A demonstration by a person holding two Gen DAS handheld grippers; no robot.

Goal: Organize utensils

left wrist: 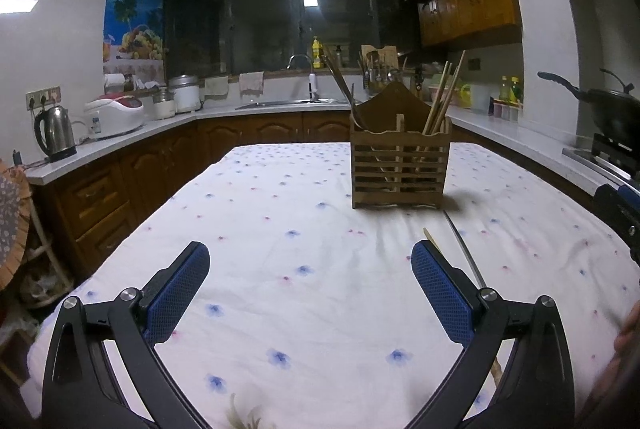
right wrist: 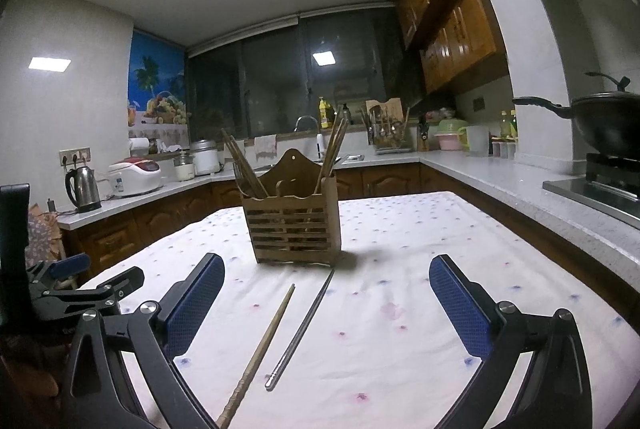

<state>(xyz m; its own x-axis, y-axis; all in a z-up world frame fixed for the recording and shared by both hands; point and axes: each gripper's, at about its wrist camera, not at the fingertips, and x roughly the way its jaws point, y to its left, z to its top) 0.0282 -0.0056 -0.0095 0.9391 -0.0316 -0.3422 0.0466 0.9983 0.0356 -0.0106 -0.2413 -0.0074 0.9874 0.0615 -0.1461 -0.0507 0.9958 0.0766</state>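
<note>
Both tools are seen held wide and empty: the left hand-held gripper [left wrist: 310, 293] is poised over bare floral cloth [left wrist: 280, 229] in the lower half of its frame, and the right hand-held gripper [right wrist: 326, 303] is spread to either side of the two loose utensils. In the right wrist view a wooden chopstick [right wrist: 262, 345] and a metal chopstick [right wrist: 300, 329] are laid on the cloth-covered counter, lower centre of the frame, just beside each other but apart, both pointing toward the holder [right wrist: 294, 225] at mid-frame. The holder is split into two compartments, each already stocked with upright sticks leaning outward. From here, several failures can be expected. Because the two chopsticks lie so close, both could be caught in one closing of the jaws, or one could be nudged and rolled aside. The metal one is thin and probably slick, so it could be pinched poorly against the soft cloth, or the cloth itself could be gathered with it. At insertion, the leaning sticks could be struck, and the light holder could be tipped or pushed. A stick could also be dropped into the wrong compartment if the materials are meant to be sorted.
</note>
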